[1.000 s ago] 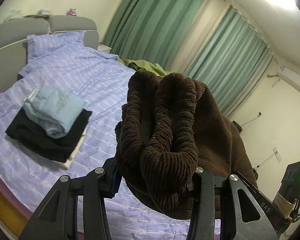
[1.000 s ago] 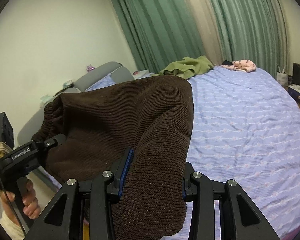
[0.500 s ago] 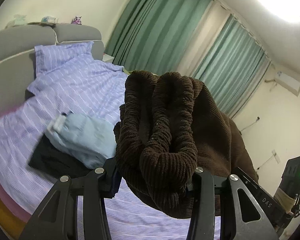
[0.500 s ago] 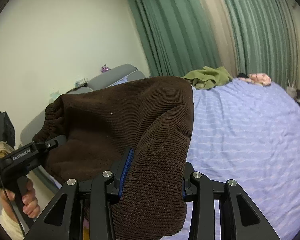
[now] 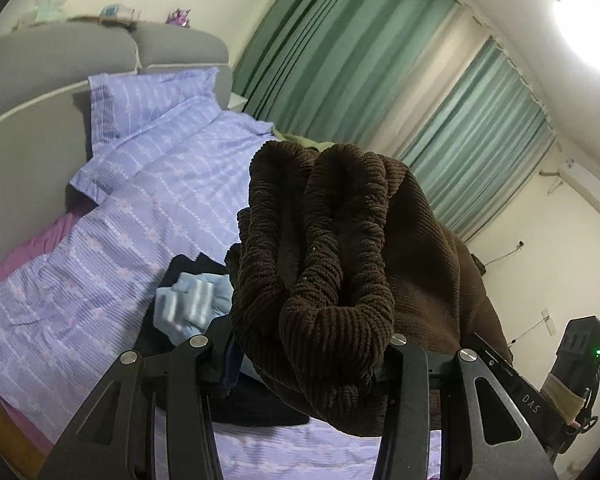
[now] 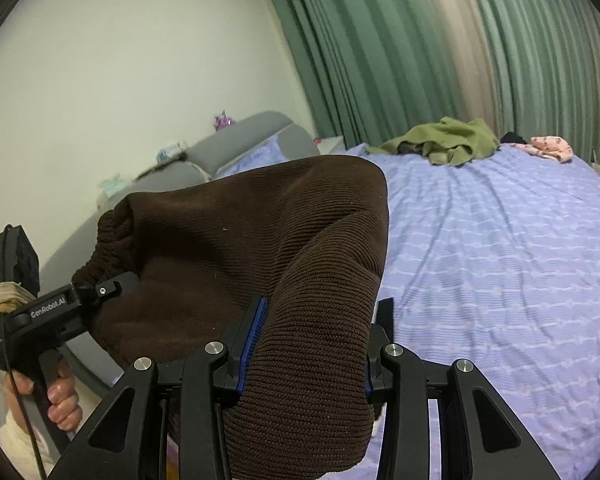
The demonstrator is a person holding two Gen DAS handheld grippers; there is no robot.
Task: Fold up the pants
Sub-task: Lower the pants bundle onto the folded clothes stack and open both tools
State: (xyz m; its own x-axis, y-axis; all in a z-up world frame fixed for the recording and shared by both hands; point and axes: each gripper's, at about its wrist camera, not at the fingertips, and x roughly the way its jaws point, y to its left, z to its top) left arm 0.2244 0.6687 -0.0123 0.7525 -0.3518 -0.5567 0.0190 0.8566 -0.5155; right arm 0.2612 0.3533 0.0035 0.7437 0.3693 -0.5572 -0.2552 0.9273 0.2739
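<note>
Folded brown corduroy pants hang in the air between both grippers, above the bed. My left gripper is shut on the bunched elastic waistband end. My right gripper is shut on the thick folded end of the same brown pants. In the right wrist view the left gripper shows at the left, held by a person's hand. Just below and behind the waistband lies a stack of folded clothes, a light blue piece on a black one.
The bed has a lilac striped cover and a pillow against a grey headboard. A green garment and a pink one lie at the far side by green curtains.
Both grippers have carried the pants sideways toward the headboard side. The folded stack, far left a second ago, now sits right under the left gripper.
</note>
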